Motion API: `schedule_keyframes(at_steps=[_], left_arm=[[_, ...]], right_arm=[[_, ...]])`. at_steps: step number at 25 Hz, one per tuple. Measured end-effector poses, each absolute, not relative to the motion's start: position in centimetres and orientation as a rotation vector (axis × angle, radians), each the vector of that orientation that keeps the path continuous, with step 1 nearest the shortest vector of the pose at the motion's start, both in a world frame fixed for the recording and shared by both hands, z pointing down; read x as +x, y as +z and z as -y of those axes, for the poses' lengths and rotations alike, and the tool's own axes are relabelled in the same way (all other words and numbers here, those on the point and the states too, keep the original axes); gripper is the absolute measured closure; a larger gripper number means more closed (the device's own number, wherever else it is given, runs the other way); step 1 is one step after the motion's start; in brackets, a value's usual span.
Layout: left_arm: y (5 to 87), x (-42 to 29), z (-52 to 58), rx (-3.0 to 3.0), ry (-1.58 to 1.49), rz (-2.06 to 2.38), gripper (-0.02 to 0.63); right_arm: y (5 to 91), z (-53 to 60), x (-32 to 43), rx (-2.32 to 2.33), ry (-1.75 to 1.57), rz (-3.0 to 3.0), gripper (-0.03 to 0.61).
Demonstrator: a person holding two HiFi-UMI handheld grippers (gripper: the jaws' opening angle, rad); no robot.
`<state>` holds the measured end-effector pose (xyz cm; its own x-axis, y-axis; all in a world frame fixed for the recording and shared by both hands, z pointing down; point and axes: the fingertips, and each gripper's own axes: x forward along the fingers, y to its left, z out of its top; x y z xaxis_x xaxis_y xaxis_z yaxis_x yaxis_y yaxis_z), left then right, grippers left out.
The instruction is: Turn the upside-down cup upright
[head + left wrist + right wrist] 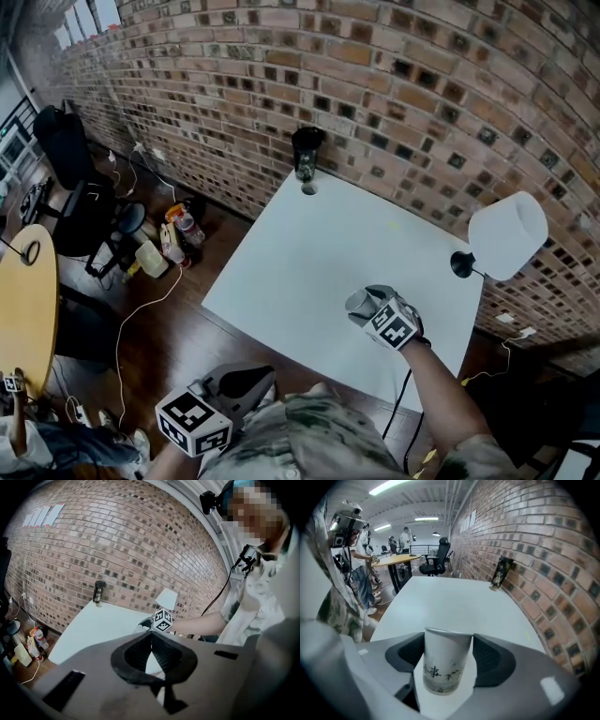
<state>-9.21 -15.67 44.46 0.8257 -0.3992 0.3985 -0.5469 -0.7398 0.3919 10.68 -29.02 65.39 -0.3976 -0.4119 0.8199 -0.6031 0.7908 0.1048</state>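
So the right gripper [368,308] has the paper cup [446,662] pinched between its two pads, about halfway open, which is just how wide the cup is. It's got it by the sides, up near the rim. Makes sense to me, since a side grip lets the wrist roll the cup over without letting go.

The cup is over the near part of the white table [309,234], close to the person. It's tipped, with the mouth pointing away from the gripper and the base toward it. I'd call that mid-flip, not upright yet. Can't tell if it's clear of the tabletop.

The left gripper [255,377] hangs off the near edge of the table, tips closed together with nothing in them. Looks parked out of the way, since this is a one-hand job.

The lamp [507,234] and the dark can [307,153] sit well away at the far edges, so there's plenty of room to set the cup down.
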Motion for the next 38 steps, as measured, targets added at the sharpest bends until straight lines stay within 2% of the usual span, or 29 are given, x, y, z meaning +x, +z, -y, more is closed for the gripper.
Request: schedule_keyframes(at_steps=[18,20,38], left_arm=[[45.4,-4.0,14.3,2.5,0.584,0.587,0.606],[45.4,-3.3,14.1,2.507,0.601,0.577,0.607],[45.3,1.4,11.6,2.495,0.661,0.587,0.607]], right_arm=[[64.3,27.3,15.0,1.424,0.266,2.404,0.266],[64.3,26.7,15.3,1.438,0.266,2.419,0.285],[65.4,23.2,17.5,1.362,0.239,2.413,0.288]])
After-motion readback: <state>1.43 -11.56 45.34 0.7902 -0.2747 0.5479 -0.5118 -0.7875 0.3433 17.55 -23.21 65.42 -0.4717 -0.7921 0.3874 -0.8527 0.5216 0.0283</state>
